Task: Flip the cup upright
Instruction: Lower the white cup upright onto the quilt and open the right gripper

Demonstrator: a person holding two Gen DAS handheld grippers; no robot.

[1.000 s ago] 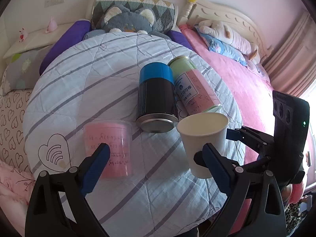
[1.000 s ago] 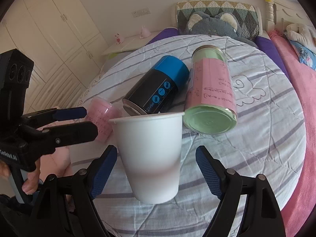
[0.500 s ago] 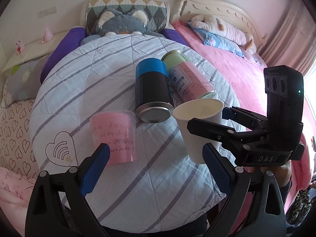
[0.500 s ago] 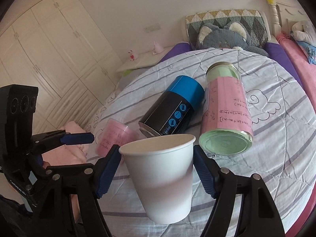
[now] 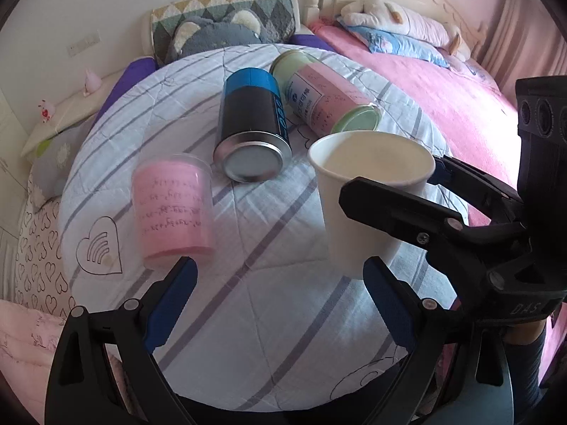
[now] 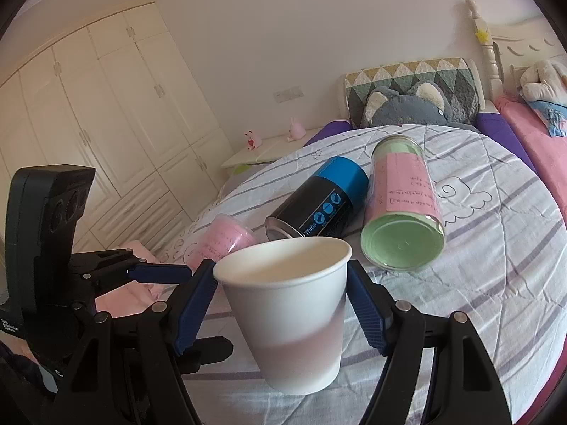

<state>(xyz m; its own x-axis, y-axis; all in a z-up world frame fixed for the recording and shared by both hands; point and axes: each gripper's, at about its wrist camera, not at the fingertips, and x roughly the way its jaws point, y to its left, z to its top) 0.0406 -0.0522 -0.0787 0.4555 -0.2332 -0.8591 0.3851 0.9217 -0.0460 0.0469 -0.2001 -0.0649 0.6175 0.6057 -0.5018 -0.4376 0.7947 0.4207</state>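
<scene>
A white paper cup (image 6: 287, 315) stands mouth up on the striped round quilt (image 6: 496, 283). My right gripper (image 6: 283, 297) is shut on the white paper cup near its rim, one blue pad on each side. In the left wrist view the cup (image 5: 368, 198) shows at right with the right gripper's fingers (image 5: 400, 209) across it. My left gripper (image 5: 280, 304) is open and empty, low at the near edge, between the cup and a pink plastic cup (image 5: 173, 209) that stands mouth up.
A black and blue can (image 5: 251, 131) and a green and pink canister (image 5: 326, 99) lie on their sides behind the cups. A grey plush pillow (image 5: 219, 32) sits at the back. A pink bed (image 5: 443, 81) lies to the right, white wardrobes (image 6: 88, 124) to the left.
My right gripper has closed in onto the white cup, which now stands level. Both cameras have drawn back and risen a little.
</scene>
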